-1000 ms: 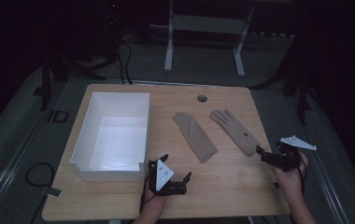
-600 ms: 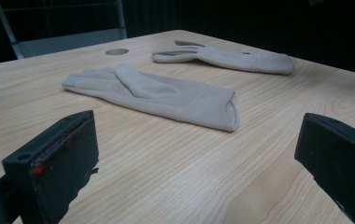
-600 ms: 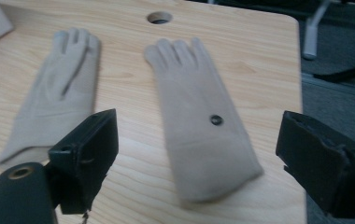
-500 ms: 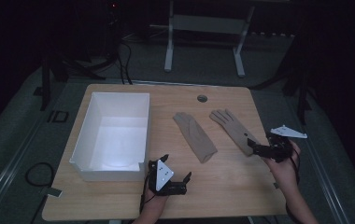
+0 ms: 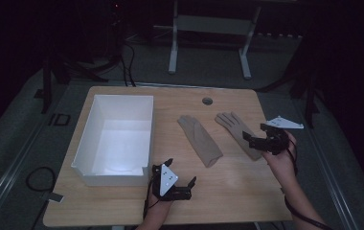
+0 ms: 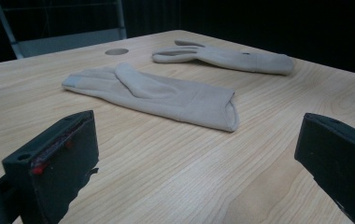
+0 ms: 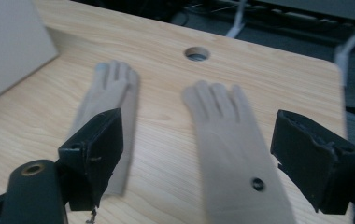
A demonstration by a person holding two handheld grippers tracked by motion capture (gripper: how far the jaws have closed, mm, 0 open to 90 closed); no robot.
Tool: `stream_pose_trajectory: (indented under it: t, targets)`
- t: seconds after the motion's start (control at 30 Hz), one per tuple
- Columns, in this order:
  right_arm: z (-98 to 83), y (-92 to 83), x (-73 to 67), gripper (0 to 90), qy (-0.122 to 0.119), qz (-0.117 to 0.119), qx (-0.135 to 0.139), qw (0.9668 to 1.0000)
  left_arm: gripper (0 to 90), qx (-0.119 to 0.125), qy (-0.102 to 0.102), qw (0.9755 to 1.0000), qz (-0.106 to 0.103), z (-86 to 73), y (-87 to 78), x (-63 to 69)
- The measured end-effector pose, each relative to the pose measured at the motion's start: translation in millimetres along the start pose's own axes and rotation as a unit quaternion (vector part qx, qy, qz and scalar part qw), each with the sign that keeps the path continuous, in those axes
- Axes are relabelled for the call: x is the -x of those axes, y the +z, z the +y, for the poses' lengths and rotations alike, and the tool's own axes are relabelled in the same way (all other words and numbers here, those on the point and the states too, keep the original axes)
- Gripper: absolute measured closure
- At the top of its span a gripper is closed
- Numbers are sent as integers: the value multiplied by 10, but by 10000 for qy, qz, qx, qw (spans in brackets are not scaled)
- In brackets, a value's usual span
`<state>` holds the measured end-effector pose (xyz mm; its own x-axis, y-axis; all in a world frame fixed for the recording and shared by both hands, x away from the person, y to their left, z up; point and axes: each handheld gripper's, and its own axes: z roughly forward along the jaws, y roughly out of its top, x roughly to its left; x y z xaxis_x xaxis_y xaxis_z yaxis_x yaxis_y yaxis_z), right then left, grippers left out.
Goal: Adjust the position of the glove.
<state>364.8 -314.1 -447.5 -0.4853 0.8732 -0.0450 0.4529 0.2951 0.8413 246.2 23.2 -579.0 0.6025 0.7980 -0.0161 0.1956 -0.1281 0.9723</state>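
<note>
The right gripper [image 5: 256, 139] is hovering, fingers spread wide and narrowing slightly, over the cuff of the beige fabric glove [image 7: 234, 135] at right of centre on the wooden desk [image 5: 228, 191]. Lowering squarely, both fingers should be pinching the cuff together.

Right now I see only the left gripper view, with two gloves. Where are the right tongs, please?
Observer: The right tongs hover above the cuff of the farther glove. Their jaws have just been closing a little but are wide apart, gripping nothing.
Operator: Is there any container?
Observer: Yes, a white box stands on the left part of the table. It looks empty.
Operator: Thank you.
</note>
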Motion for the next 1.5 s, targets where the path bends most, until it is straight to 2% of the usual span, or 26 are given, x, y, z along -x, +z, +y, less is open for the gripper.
stream_pose_trajectory:
  t: [0.13, 0.3, 0.57, 0.8, 1.13, 1.5]
  targets:
    - [64, 88, -56, 174, -123, 41, -43, 9999, 1, -4, 8, 10000, -6, 0, 1, 1]
    - [73, 246, -110, 182, -104, 183, -134, 9997, 1, -8, 9, 10000, 0, 1, 2, 3]
    - [128, 503, -262, 240, -268, 310, -251, 9988, 1, 0, 13, 10000, -16, 0, 2, 5]
    - [174, 722, -390, 271, -263, 430, -343, 9981, 1, -16, 29, 10000, -30, 2, 5, 7]
    - [176, 1084, -585, 352, -558, 504, -583, 9955, 1, -25, 53, 10000, -56, 2, 7, 10]
    - [154, 1477, -738, 377, -590, 596, -896, 9924, 1, -26, 66, 10000, -61, 3, 7, 13]
